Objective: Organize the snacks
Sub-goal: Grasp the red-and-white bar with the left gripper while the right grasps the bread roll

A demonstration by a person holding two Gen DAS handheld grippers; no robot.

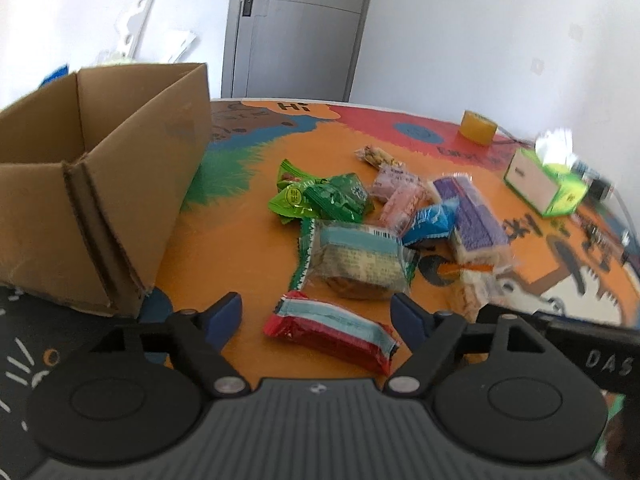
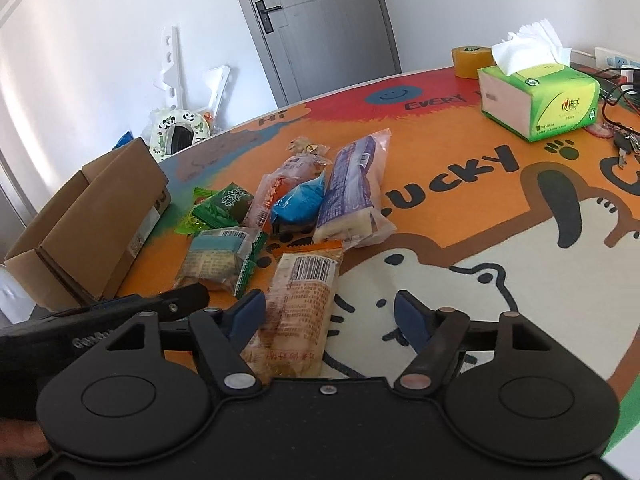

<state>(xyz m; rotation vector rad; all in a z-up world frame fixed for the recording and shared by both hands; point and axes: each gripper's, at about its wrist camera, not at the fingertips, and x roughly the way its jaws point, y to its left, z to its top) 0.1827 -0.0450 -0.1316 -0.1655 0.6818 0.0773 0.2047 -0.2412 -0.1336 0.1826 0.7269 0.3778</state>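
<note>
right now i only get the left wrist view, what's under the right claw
observer: the right claw is open around a long clear biscuit packet with an orange top edge. The pad on the picture's right stands clear of the wrapper.
operator: what's on the floor far left, it's a blur for me
observer: a panda-print ring, beyond the open brown cardboard box, near the wall.
operator: and far right where my view smears
observer: a bunch of metal keys lies beside the green tissue box.
</note>
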